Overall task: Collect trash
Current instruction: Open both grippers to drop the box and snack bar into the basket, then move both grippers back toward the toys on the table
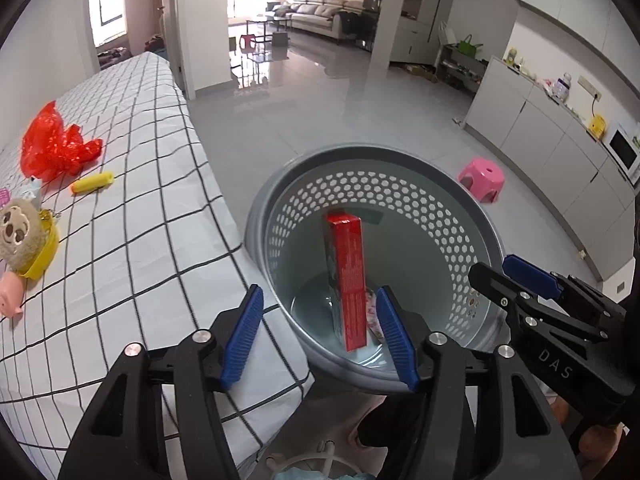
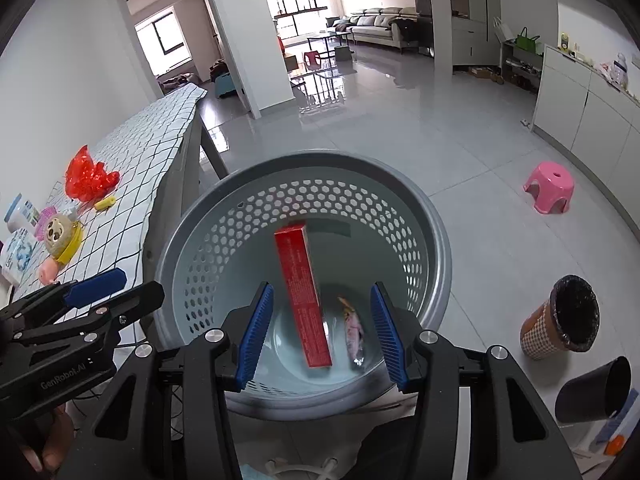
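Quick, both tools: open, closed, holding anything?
Left tool: open, empty, above the basket.
Right tool: open, empty, above the same basket.

**Box and wrapper down in the bin**

I see the grey bin (image 2: pixel 304 184), round with a honeycomb-holed wall, standing on the floor just beside the table. Inside it a long red box (image 2: pixel 304 296) leans on end against the far wall. A small crumpled pink wrapper (image 2: pixel 354 334) lies on the bottom just right of the box.
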A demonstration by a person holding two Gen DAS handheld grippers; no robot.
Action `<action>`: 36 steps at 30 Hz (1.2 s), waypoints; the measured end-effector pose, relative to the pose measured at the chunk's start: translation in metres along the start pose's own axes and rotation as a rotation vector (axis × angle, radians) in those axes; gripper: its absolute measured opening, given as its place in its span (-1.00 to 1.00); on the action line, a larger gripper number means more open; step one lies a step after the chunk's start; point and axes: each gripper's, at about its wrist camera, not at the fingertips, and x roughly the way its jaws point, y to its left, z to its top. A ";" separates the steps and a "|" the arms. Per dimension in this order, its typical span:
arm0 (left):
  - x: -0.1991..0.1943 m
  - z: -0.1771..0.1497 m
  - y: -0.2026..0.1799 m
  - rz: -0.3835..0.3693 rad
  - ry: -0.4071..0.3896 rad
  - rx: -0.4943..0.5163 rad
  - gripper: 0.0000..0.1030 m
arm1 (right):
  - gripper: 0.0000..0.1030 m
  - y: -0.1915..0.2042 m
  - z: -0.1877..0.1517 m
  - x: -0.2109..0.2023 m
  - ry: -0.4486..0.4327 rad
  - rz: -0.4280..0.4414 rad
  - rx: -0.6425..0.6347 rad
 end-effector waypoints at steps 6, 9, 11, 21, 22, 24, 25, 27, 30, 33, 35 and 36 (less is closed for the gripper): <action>-0.014 0.000 0.009 0.036 -0.045 -0.028 0.37 | 0.03 0.007 -0.002 -0.010 -0.019 0.000 -0.013; -0.024 -0.001 0.017 0.062 -0.078 -0.051 0.42 | 0.08 0.010 -0.003 -0.015 -0.033 0.002 -0.019; -0.029 -0.001 0.020 0.080 -0.097 -0.059 0.49 | 0.08 0.015 -0.004 -0.018 -0.043 0.005 -0.029; -0.073 -0.010 0.055 0.179 -0.210 -0.132 0.77 | 0.22 0.052 -0.007 -0.026 -0.085 0.057 -0.092; -0.076 -0.011 0.059 0.190 -0.215 -0.139 0.78 | 0.23 0.058 -0.007 -0.026 -0.088 0.067 -0.102; -0.082 -0.013 0.069 0.216 -0.226 -0.156 0.81 | 0.26 0.070 -0.007 -0.025 -0.093 0.085 -0.124; -0.086 -0.015 0.076 0.234 -0.233 -0.168 0.82 | 0.26 0.077 -0.006 -0.024 -0.094 0.098 -0.138; -0.092 -0.020 0.090 0.275 -0.246 -0.193 0.87 | 0.27 0.091 -0.005 -0.020 -0.091 0.122 -0.165; -0.097 -0.027 0.114 0.327 -0.242 -0.233 0.87 | 0.32 0.114 -0.003 -0.014 -0.089 0.158 -0.206; -0.099 -0.033 0.136 0.365 -0.230 -0.275 0.87 | 0.36 0.137 -0.001 -0.005 -0.079 0.201 -0.243; -0.102 -0.039 0.155 0.401 -0.226 -0.308 0.88 | 0.36 0.154 0.000 0.002 -0.068 0.219 -0.276; -0.104 -0.043 0.162 0.417 -0.224 -0.322 0.88 | 0.36 0.161 0.001 0.004 -0.064 0.228 -0.290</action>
